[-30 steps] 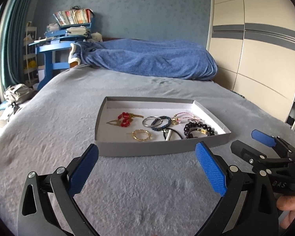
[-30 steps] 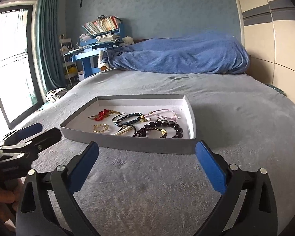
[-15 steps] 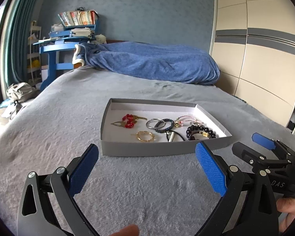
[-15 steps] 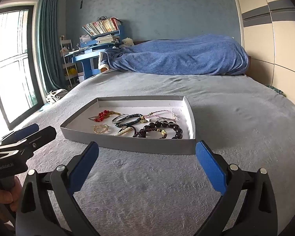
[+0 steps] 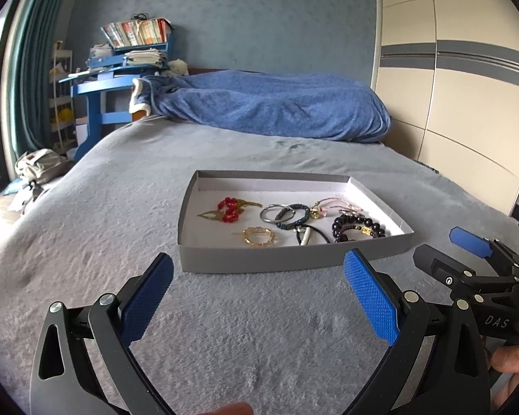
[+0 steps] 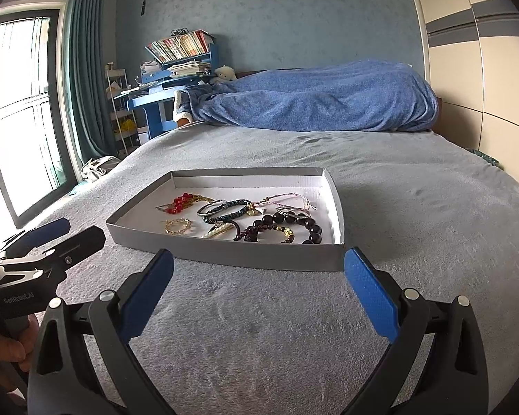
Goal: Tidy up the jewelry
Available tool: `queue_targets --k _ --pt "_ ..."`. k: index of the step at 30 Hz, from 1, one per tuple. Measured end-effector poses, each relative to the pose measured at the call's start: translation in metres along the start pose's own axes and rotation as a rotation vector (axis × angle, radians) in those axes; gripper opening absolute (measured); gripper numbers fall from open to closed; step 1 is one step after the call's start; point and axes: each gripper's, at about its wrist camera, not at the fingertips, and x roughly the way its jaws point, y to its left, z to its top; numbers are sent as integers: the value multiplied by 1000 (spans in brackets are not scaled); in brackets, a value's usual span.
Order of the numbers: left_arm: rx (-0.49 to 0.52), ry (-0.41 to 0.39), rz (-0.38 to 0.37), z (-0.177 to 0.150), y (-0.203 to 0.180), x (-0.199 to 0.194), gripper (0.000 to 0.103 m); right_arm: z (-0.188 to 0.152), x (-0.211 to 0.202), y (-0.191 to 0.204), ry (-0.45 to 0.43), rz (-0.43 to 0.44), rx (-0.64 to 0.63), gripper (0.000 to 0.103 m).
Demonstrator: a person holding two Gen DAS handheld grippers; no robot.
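Grey bedspread [image 5: 97,228] carries the shallow grey tray [image 5: 280,259], where all the jewelry [image 5: 290,221] lies mingled together. I hold my left gripper [image 5: 257,297] and right gripper [image 6: 257,297] near it, both spread wide and empty; whether sorting is ahead or finished, I cannot tell.

A tray [image 5: 259,263] sits mid-frame on the bed [image 5: 121,207], bracelets [image 5: 358,228] inside at its right. A blanket [image 5: 276,107] lies behind, at upper centre.
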Motion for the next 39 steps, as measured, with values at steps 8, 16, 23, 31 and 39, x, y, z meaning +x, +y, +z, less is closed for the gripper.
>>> queue_targets --k 8,16,23,31,39 --pt "11 1 -4 -1 -1 -1 98 0 0 0 -1 1 0 98" --pt "13 2 -4 0 -2 -1 98 0 0 0 -1 1 2 98" --pt "12 3 -5 0 -2 0 98 0 0 0 -1 1 1 98" --pt "13 3 -5 0 -2 0 98 0 0 0 -1 1 2 98" --pt "13 3 -6 0 -3 0 98 0 0 0 -1 1 1 98"
